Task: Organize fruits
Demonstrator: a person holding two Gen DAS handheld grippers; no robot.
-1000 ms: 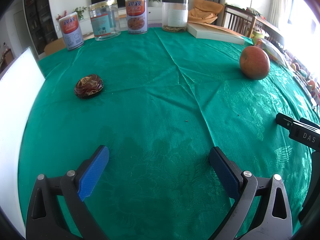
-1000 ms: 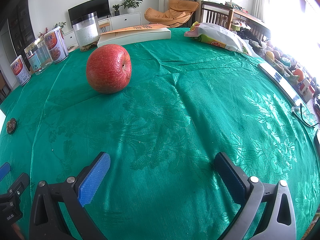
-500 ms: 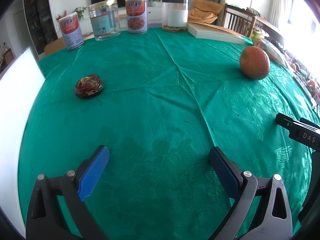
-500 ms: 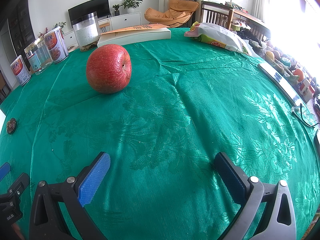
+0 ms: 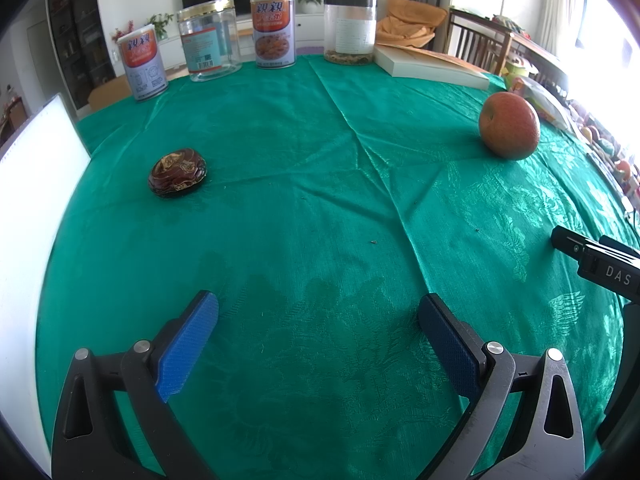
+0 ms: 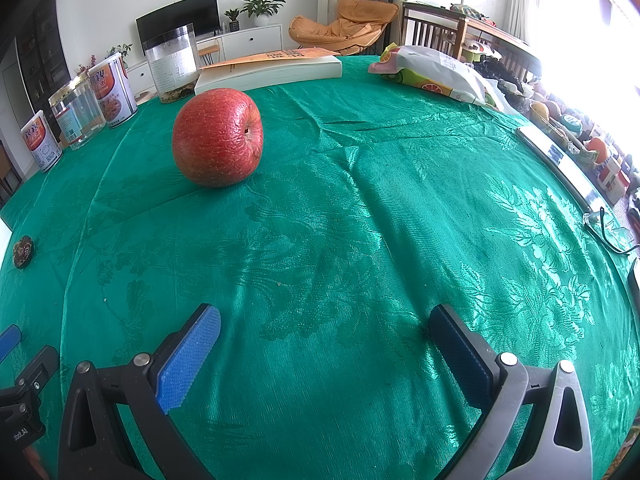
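Left gripper [image 5: 318,320]: jaws spread wide, nothing between the blue pads [image 5: 188,344], which hang just above the green tablecloth [image 5: 320,200]; whether they touch it I cannot tell.
Left gripper pose: low over the near edge of the table, pointing across it toward the far row of containers.
Right gripper [image 6: 324,332]: jaws equally wide apart, holding nothing, blue pads [image 6: 188,360] close over the cloth.
Right gripper pose: low and level beside the left one; its black body shows at the right edge of the left wrist view.
Apple [image 6: 218,137]: large, red, wrinkled skin, resting on the cloth ahead and left of the right gripper, well apart from its pads; stem hollow turned to the right.
Dried date [image 5: 177,173]: dark brown, glossy and wrinkled, lying alone on the cloth ahead and left of the left gripper, well apart from the apple.
Far edge: two printed tins [image 5: 273,31], a clear jar [image 5: 208,39] and a clear canister [image 5: 351,30] stand upright in a row.
Book [image 6: 272,68]: lies flat beyond the apple.
Snack bag [image 6: 432,74]: lies to the right of the book.
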